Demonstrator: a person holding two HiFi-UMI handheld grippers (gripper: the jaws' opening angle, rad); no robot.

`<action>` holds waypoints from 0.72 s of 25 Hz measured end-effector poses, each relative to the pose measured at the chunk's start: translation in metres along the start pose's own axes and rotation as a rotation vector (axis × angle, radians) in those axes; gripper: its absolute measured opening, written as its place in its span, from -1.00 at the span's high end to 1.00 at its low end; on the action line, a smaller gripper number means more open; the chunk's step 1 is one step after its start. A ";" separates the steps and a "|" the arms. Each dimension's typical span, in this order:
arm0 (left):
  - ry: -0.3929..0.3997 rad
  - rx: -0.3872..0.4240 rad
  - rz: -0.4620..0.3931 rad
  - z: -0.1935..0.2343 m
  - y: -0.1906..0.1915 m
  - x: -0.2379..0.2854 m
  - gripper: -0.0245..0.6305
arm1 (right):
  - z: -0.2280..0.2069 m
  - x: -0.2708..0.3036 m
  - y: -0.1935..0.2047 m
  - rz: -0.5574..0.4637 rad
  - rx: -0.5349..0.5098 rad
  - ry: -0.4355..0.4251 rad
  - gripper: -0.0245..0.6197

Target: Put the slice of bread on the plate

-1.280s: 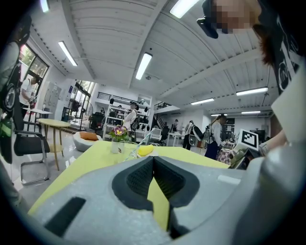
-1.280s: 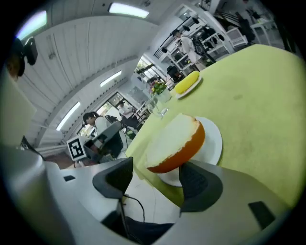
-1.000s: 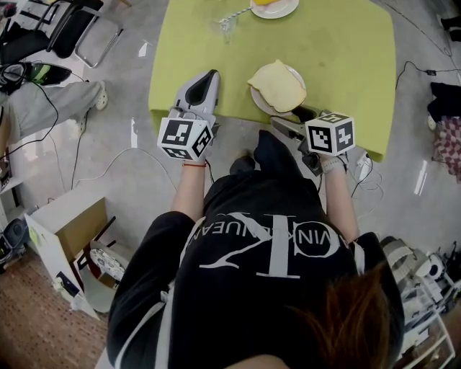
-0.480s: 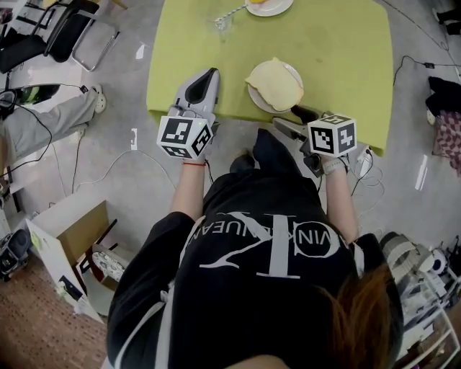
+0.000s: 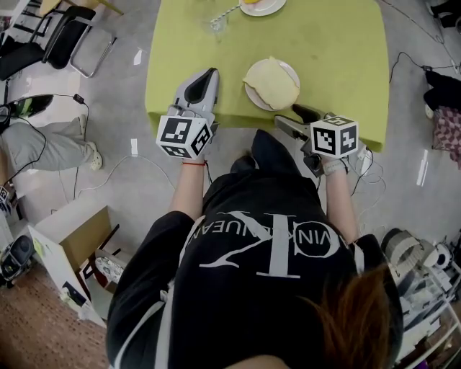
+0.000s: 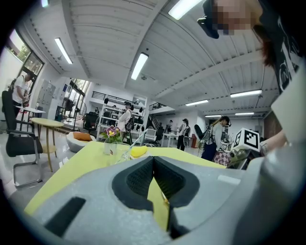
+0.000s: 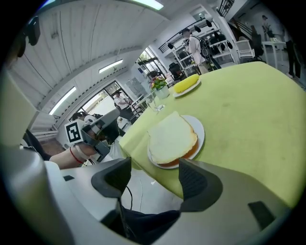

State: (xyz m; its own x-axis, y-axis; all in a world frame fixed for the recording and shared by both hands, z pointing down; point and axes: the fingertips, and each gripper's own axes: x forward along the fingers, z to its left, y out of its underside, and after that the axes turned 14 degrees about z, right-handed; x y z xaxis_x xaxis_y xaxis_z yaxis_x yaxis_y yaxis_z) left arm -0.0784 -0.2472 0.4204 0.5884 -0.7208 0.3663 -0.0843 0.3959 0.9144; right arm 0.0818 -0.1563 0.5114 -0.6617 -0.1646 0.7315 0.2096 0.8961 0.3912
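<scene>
A slice of bread (image 5: 270, 81) (image 7: 171, 136) lies on a white plate (image 5: 293, 72) (image 7: 200, 131) near the front edge of the green table (image 5: 338, 58). My right gripper (image 5: 287, 115) (image 7: 153, 167) hangs just off that edge, pointing at the plate. Its jaws stand open with nothing between them, a short gap from the plate. My left gripper (image 5: 212, 73) (image 6: 153, 159) rests over the table's front left edge, left of the plate. It is shut and holds nothing.
At the table's far side stand a second plate (image 5: 261, 6) with a yellow item (image 7: 185, 83), a glass with a straw (image 5: 216, 24) and a small flower vase (image 7: 160, 88). Chairs (image 5: 72, 29), a bystander's leg (image 5: 43, 144), cables and a cardboard box (image 5: 68, 238) occupy the floor to the left.
My right gripper has eased back slightly from the plate. The bread and my left gripper stay where they were. The bystander's leg at left has shifted.
</scene>
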 end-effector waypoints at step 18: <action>-0.030 0.041 -0.024 -0.008 -0.014 -0.014 0.89 | -0.016 -0.058 -0.034 -0.307 -0.064 0.134 0.92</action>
State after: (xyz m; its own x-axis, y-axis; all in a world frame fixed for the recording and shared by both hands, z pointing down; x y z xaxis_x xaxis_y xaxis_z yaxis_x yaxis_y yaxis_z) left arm -0.0789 -0.2378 0.4008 0.5665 -0.7469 0.3482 -0.1038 0.3545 0.9293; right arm 0.1250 -0.1840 0.4644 -0.6016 -0.4790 0.6393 0.0627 0.7695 0.6356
